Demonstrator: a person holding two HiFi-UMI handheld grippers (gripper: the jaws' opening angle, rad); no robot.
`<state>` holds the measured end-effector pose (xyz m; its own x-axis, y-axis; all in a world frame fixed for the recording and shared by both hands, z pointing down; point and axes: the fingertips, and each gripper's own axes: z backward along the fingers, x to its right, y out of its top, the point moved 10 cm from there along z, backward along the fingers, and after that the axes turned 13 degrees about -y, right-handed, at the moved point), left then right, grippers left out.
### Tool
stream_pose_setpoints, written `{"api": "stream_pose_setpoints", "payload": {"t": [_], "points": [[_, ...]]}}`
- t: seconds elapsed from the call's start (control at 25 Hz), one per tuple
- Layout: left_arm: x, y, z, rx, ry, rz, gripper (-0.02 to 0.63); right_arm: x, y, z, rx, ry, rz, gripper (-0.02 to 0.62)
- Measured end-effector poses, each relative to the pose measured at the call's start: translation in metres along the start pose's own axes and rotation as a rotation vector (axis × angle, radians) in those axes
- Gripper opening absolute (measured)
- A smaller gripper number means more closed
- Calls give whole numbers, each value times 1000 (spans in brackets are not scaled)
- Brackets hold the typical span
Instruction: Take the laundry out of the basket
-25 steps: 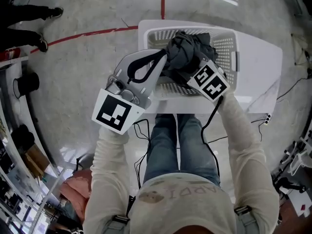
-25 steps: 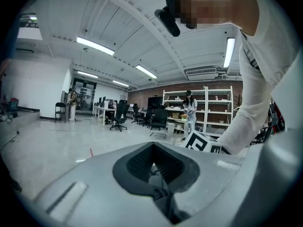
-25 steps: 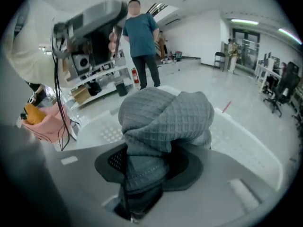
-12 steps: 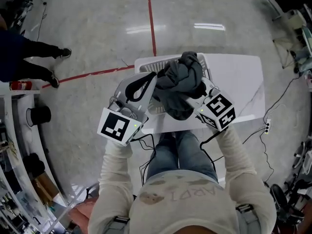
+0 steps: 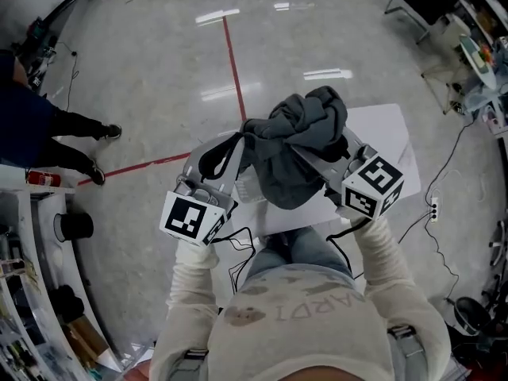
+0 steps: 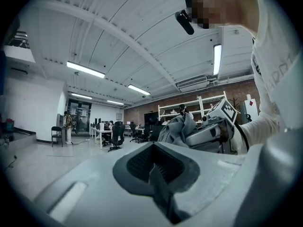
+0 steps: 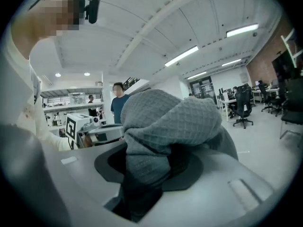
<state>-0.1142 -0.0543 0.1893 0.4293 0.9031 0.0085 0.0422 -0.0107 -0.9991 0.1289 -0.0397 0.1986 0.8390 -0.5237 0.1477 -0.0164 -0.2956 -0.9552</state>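
Fingers of the right gripper clamp a bunched grey garment, held above the white desk with its loose end hanging downward. The left gripper is closed and empty, just beside it.

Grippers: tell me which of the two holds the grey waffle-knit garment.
The right gripper: the grey waffle-knit garment is pinched between its jaws. The left gripper has its jaws together, no cloth between.
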Motion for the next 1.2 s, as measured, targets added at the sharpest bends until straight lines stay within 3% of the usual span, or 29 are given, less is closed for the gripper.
{"api": "stream_pose_setpoints", "payload": {"t": [0.24,0.8,1.2], "points": [[6,28,-16,38,-5,-49,0,16,24,27,91,-25,-73,187],[10,45,-9,26,-3,-37,0,-1,49,45,201,-91,58,187],[17,51,-6,39,-21,-31,0,-9,61,55,250,-100,81,187]]}}
